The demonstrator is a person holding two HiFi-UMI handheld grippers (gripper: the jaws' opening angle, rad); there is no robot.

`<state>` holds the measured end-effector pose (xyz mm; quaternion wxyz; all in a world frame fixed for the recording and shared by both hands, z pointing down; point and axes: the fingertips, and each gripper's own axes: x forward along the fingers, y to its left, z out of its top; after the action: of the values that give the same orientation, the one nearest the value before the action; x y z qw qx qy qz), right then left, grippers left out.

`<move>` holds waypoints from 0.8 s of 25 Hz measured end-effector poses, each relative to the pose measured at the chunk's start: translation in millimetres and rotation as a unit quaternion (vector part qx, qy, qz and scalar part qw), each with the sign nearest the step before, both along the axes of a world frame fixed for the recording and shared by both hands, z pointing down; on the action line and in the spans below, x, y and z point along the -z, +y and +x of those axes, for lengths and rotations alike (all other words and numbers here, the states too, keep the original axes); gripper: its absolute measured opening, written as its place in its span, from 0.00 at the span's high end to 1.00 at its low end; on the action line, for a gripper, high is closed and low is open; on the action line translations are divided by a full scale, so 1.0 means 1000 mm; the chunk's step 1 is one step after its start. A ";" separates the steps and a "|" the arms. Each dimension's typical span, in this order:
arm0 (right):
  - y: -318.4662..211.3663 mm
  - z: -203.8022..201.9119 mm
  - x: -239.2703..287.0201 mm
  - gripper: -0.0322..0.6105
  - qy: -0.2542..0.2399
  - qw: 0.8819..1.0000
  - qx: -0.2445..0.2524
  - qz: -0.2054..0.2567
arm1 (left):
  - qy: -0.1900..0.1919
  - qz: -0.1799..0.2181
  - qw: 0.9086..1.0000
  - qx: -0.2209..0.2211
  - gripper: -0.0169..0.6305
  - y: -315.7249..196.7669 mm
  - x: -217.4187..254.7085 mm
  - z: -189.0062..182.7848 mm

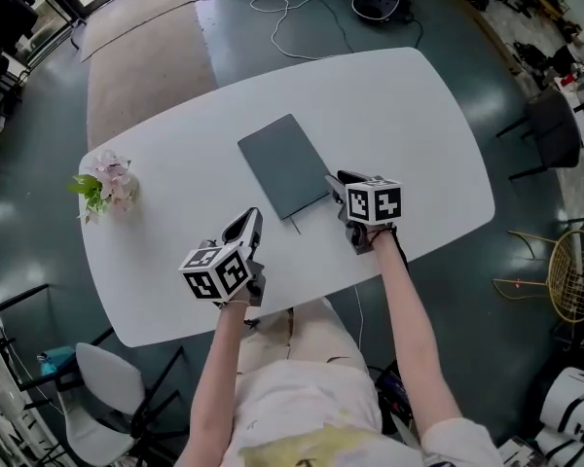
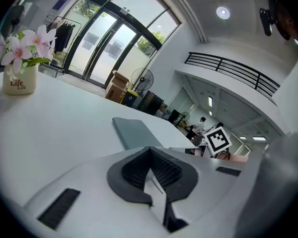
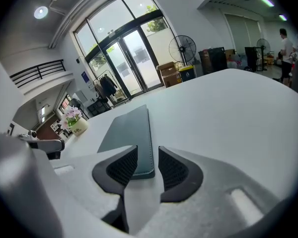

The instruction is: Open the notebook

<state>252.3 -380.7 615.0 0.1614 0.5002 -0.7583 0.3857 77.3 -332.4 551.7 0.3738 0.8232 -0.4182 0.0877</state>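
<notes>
A closed grey-green notebook (image 1: 285, 165) lies flat in the middle of the white table (image 1: 409, 125), its near end toward me. My right gripper (image 1: 335, 183) sits at the notebook's near right corner with its jaws a narrow gap apart. In the right gripper view the notebook (image 3: 129, 133) runs away from the jaws and its near corner shows in the gap of the right gripper (image 3: 148, 155). Nothing is clamped. My left gripper (image 1: 251, 220) rests on the table short of the notebook's near left side, its tips together on nothing. The left gripper view shows the left gripper (image 2: 150, 150) with the notebook (image 2: 134, 132) ahead.
A small pot of pink flowers (image 1: 107, 185) stands near the table's left edge. A thin ribbon (image 1: 294, 224) pokes out of the notebook's near end. Chairs (image 1: 107, 387) and cables (image 1: 311, 17) are on the floor around the table.
</notes>
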 end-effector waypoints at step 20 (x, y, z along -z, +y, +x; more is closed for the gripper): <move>0.002 -0.007 0.001 0.90 -0.001 0.999 0.040 0.000 | 0.007 0.006 0.999 0.042 0.98 0.014 0.006 0.004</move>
<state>245.7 -378.9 613.6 0.1757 0.4688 -0.7781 0.3794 81.2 -318.4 545.4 0.3749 0.8078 -0.4505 0.0633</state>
